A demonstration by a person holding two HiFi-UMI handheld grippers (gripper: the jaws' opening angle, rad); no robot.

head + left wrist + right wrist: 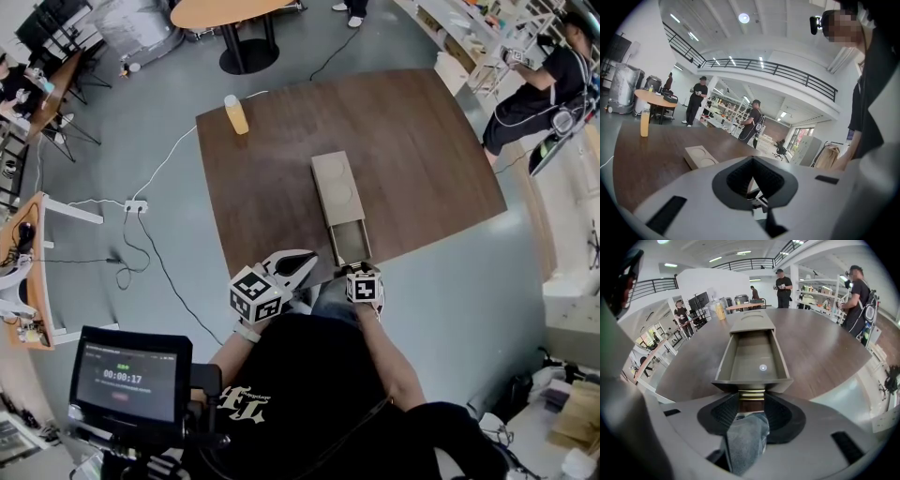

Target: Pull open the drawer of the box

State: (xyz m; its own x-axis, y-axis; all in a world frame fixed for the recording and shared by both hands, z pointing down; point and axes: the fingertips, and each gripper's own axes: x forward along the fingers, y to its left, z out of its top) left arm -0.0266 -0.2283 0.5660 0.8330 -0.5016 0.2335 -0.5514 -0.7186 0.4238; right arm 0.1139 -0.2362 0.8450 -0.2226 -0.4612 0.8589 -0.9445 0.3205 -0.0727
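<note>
The box (pixel 336 183) lay near the middle of the brown surface (pixel 422 159). Its drawer (pixel 751 359) stood pulled out toward the person. The right gripper (pixel 751 399) was clamped on the brass-coloured handle (pixel 751 393) at the front of the drawer. The left gripper (pixel 752 160) hovered just beside it at the near edge of the surface, with its jaws together and nothing between them. A yellow bottle (pixel 235 113) stood well apart, near the far corner.
</note>
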